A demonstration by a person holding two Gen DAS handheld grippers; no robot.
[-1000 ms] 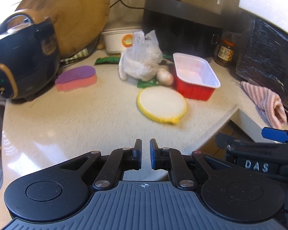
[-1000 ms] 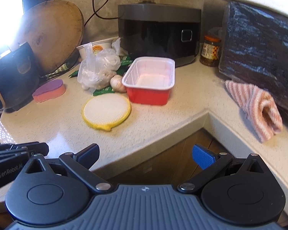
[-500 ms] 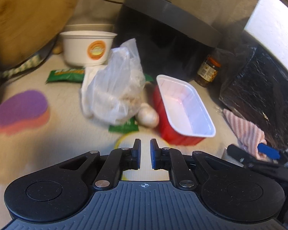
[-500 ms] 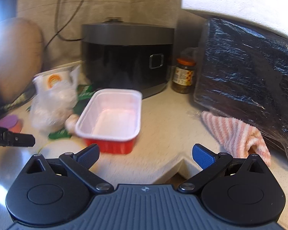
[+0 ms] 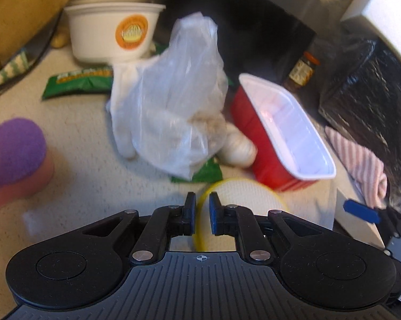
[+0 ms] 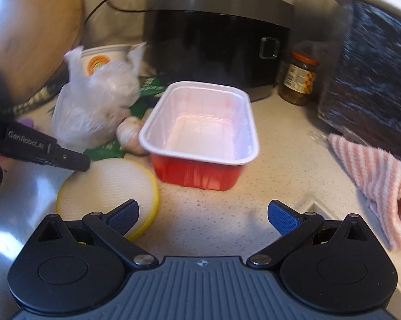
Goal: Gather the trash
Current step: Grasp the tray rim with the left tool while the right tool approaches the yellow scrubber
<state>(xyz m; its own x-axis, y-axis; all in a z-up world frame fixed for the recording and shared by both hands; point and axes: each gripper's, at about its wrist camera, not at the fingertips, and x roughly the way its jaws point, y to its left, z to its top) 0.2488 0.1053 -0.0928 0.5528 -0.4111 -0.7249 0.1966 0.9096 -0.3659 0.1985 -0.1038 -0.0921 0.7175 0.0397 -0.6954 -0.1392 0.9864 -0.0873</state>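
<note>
A crumpled clear plastic bag [image 5: 173, 101] [image 6: 93, 106] lies on the counter, just ahead of my left gripper [image 5: 200, 197]. Its jaws are shut to a narrow slit with nothing between them, above the edge of a round yellow-rimmed pad [image 5: 243, 194]. An empty red tray with a white inside [image 5: 288, 133] [image 6: 200, 133] stands right of the bag. My right gripper [image 6: 203, 209] is open wide, empty, a short way in front of the tray. A green wrapper [image 5: 77, 81] and a white paper bowl [image 5: 112, 32] lie behind the bag. A garlic bulb [image 5: 239, 146] rests between bag and tray.
A purple and pink sponge [image 5: 13, 154] sits at the left. A black cooker [image 6: 213, 34], a jar [image 6: 299, 80] and a black foil bag [image 6: 373, 66] line the back and right. A striped cloth [image 6: 373, 176] lies by the counter's inner corner. A wooden board [image 6: 32, 21] leans at the back left.
Both grippers have come forward and down over the counter. The bag and the tray now loom much larger. The left gripper has swung past the sponge towards the bag.
</note>
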